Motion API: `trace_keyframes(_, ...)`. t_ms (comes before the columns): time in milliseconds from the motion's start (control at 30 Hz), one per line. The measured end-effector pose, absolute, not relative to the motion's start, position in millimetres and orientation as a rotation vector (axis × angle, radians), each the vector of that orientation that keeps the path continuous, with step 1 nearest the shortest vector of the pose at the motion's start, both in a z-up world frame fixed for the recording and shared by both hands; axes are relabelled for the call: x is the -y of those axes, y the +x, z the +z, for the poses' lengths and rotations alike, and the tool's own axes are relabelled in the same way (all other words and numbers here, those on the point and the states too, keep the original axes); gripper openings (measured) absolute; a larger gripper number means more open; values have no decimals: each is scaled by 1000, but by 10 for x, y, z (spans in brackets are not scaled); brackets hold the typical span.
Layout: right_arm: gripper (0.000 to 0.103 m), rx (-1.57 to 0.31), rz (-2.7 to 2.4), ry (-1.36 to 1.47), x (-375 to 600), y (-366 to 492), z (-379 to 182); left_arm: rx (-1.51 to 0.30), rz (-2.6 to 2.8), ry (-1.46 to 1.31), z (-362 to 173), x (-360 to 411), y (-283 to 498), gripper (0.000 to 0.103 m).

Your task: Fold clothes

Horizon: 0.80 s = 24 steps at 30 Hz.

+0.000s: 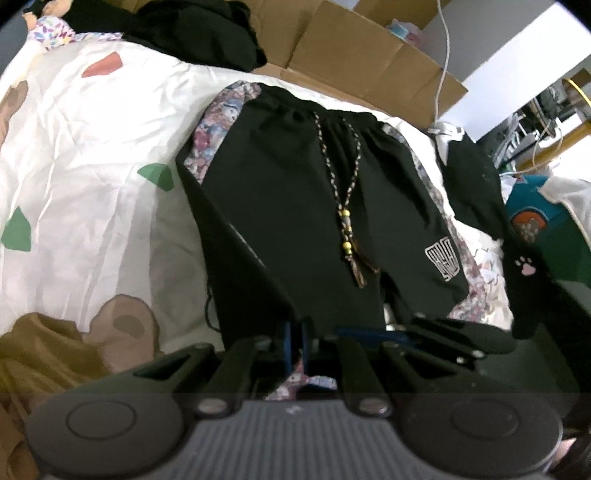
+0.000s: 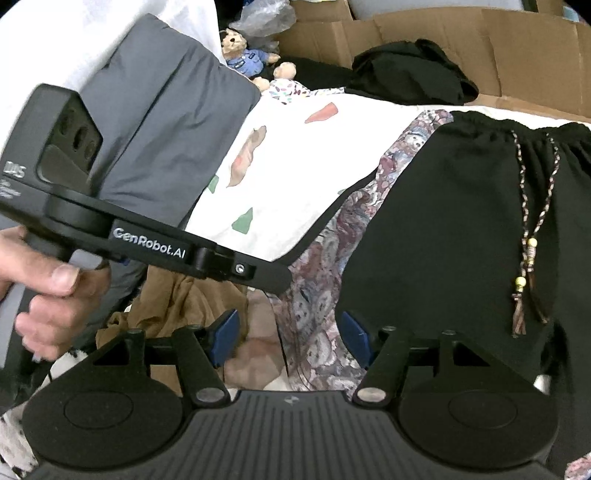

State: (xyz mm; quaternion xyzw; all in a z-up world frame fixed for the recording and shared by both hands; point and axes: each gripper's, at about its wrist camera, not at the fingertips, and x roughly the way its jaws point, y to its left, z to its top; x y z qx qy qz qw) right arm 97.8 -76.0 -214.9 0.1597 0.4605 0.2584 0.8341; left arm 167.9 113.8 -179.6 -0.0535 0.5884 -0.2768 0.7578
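Note:
Black shorts [image 1: 295, 192] with floral side panels and a braided, beaded drawstring [image 1: 347, 206] lie spread on a white patterned bedsheet [image 1: 92, 147]. My left gripper [image 1: 295, 347] is shut on the near hem of the shorts, and the cloth rises to its blue pads. In the right wrist view a hand [image 2: 40, 280] holds that left gripper, whose fingers [image 2: 273, 282] meet the floral side edge of the shorts [image 2: 443, 229]. My right gripper [image 2: 290, 338] stands open just above the floral panel [image 2: 317, 295], its blue pads apart on either side of the fabric.
A brown garment [image 2: 177, 295] is crumpled at the near left. A black garment with a pink paw print [image 1: 480, 206] hangs off the bed's right side. Dark clothes [image 1: 207, 29] and cardboard boxes [image 1: 369, 48] sit behind. A grey pillow [image 2: 166, 122] and a teddy bear [image 2: 240, 51] are far left.

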Motion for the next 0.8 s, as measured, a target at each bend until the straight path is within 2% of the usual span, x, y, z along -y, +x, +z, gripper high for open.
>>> trace_keyframes(67, 50, -983, 542, 333, 680, 1042, -2201, -1287, -607, -131, -1793, -1148, 1691, 6)
trace_keyframes(100, 48, -990, 537, 332, 651, 1069, -2226, -1288, -606, -133, -1795, -1147, 1696, 6)
trace_keyframes(333, 39, -1009, 519, 320, 486, 1214, -2305, -1300, -619, -150, -1798, -1121, 1709, 6)
trace_keyframes(400, 29, -1014, 508, 314, 472, 1231, -2310, -1297, -615, -165, -1791, -1125, 1712, 6)
trace_keyframes(467, 12, -1030, 480, 305, 455, 1253, -2351, -1284, -611, -150, -1763, -1092, 1700, 6)
trace_keyframes(500, 8, -1029, 476, 301, 455, 1256, -2363, -1274, -609, -132, -1740, -1060, 1686, 6)
trace_keyframes(567, 4, -1018, 477, 292, 465, 1248, -2368, -1268, -606, -137, -1704, -1032, 1675, 8)
trace_keyframes(700, 3, -1004, 455, 293, 555, 1222, -2354, -1221, -603, -150, -1567, -997, 1636, 11)
trace_keyframes(800, 3, -999, 421, 314, 702, 1185, -2340, -1190, -592, -156, -1471, -967, 1598, 22)
